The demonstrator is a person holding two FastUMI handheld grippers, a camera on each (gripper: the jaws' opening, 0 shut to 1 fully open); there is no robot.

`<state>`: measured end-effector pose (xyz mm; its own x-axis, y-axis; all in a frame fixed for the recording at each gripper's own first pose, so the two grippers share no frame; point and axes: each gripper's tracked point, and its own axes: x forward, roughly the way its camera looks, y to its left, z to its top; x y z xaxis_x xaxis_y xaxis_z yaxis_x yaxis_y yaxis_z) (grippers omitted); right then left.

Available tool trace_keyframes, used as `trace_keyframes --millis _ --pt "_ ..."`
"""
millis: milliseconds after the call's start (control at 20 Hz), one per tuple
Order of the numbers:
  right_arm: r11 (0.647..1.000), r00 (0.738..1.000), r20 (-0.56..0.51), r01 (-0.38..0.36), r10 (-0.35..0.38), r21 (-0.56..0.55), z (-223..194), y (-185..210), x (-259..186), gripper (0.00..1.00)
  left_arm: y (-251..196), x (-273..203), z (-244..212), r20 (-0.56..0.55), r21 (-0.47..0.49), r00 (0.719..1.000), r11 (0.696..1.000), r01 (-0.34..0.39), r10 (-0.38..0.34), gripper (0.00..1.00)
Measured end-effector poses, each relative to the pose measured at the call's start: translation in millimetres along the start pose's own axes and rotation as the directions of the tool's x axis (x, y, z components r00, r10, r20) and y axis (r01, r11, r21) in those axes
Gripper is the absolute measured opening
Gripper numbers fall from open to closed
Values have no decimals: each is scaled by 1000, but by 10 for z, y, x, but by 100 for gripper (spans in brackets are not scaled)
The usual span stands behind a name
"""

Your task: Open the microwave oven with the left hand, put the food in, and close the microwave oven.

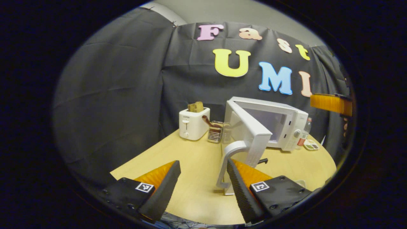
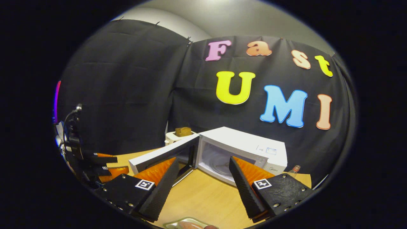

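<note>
Ahead of the left hand-held gripper (image 1: 203, 178), the microwave oven (image 1: 279, 127) stands on the wooden surface (image 1: 190, 159) with its door (image 1: 251, 133) swung well out. The curved door handle (image 1: 227, 165) sits just inside that gripper's right finger; the fingers stand apart and clamp nothing. In the right gripper view, the right hand-held gripper (image 2: 203, 181) also has its fingers spread, empty, aimed at the open cavity (image 2: 216, 159). Just below and before it, at the near edge, lies what looks like the food on a pale tray (image 2: 187, 224), though little of it can be made out. Opening appears done, so loading is the step in hand. It would be best to lower onto the tray squarely, grip its rim firmly, keep it level, and pass it clear of the door's edge. Left of the oven stands a toaster (image 1: 193, 123) holding bread.
</note>
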<state>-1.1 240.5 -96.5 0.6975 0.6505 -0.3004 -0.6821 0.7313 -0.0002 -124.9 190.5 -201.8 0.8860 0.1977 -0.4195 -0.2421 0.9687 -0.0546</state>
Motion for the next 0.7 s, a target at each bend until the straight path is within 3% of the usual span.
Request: trace_keyframes --millis 150,250,500,700 --pt "996 988 -132 -84 78 -35 -438 34 42 98 104 -211 241 67 -10 995 997 -71 72 96" --pt "986 961 -234 -162 150 -32 -810 110 74 98 152 -328 396 105 -16 989 994 -106 107 96" --pt "958 865 -422 -287 271 25 -1473 177 37 98 244 -539 659 179 -37 969 985 -167 171 94" --pt "906 761 -526 -422 380 44 -1816 356 -62 98 280 -760 705 199 -4 958 977 -211 208 94"
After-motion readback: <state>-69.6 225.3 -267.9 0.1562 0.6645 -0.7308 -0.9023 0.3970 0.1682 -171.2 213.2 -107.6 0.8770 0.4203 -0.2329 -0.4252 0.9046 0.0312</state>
